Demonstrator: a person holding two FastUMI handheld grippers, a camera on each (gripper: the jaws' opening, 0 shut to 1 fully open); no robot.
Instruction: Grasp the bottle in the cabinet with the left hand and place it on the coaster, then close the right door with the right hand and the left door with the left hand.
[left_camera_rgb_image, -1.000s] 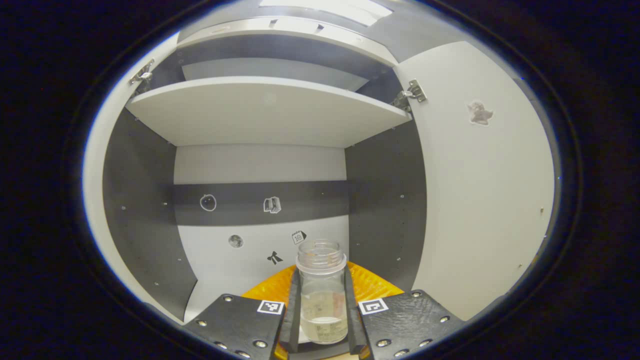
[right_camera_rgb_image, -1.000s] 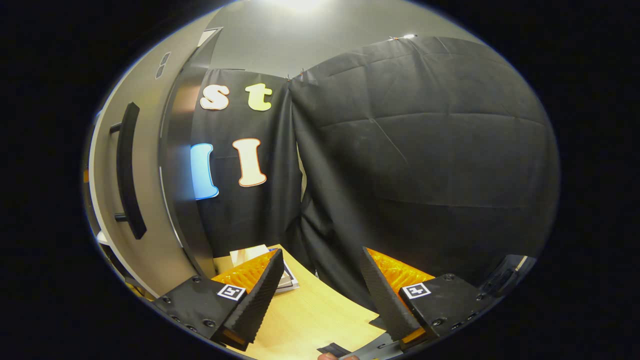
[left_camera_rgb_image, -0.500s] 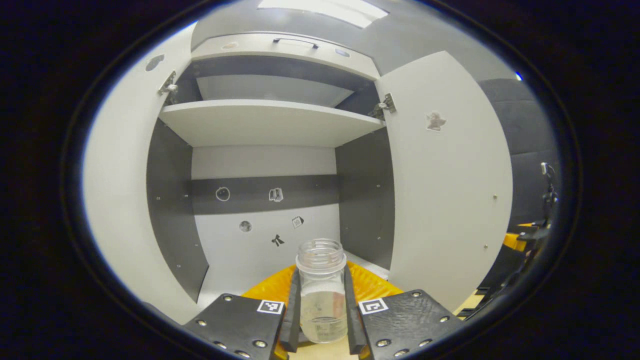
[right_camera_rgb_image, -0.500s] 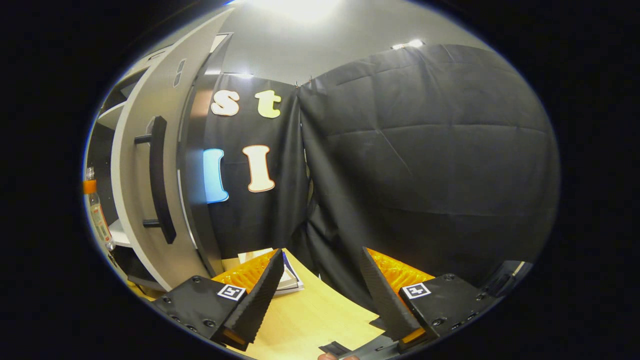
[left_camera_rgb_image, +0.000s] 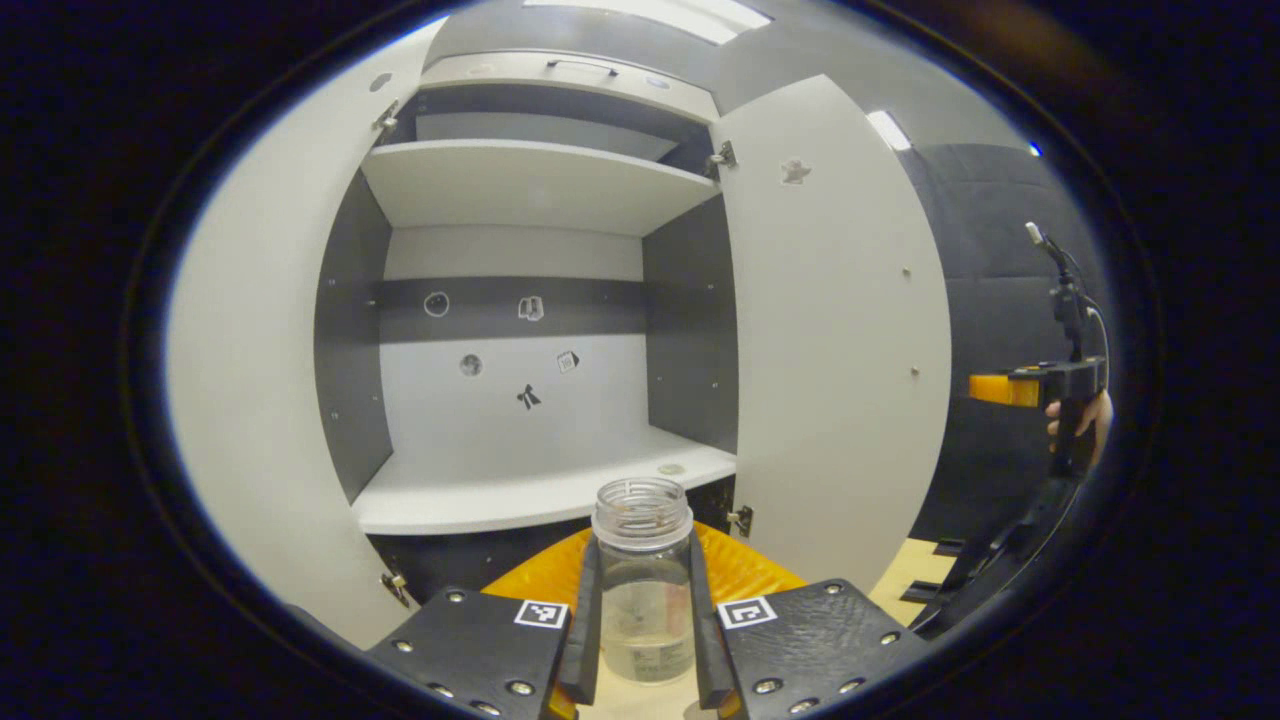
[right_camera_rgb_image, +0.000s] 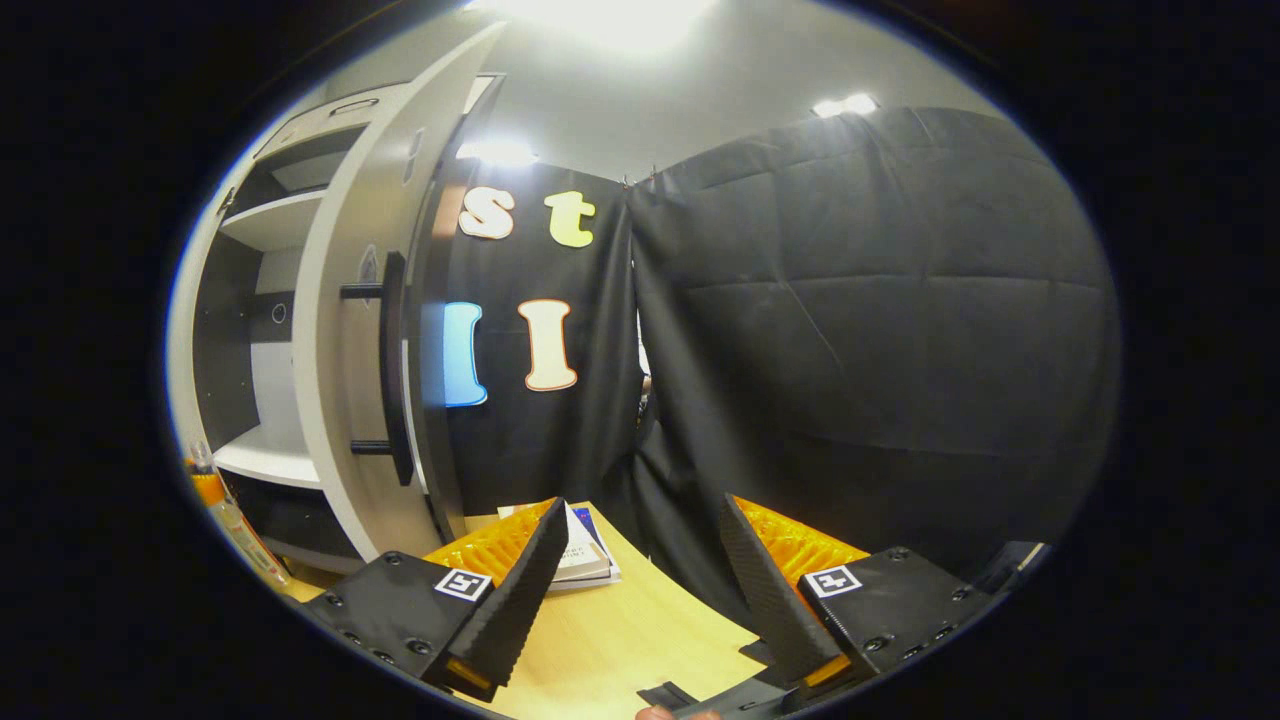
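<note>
Bottle (left_camera_rgb_image: 643, 590) withdrawn, between left tongs (left_camera_rgb_image: 645, 640)

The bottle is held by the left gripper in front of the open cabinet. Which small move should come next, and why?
Probably carry the bottle down toward the table to look for the coaster. The left gripper is shut on it, it is already outside the cabinet, and both doors are open.

A staged recording booth, not a lived-in home.

Black cloth (right_camera_rgb_image: 850, 300) hangs as the walls. A grey-and-white cabinet (left_camera_rgb_image: 520, 480) stands with both doors open, its shelves bare and small stickers on its back panel. It sits on a light wooden desk (right_camera_rgb_image: 620, 640), a few books (right_camera_rgb_image: 585, 555) near the desk's far edge.
</note>
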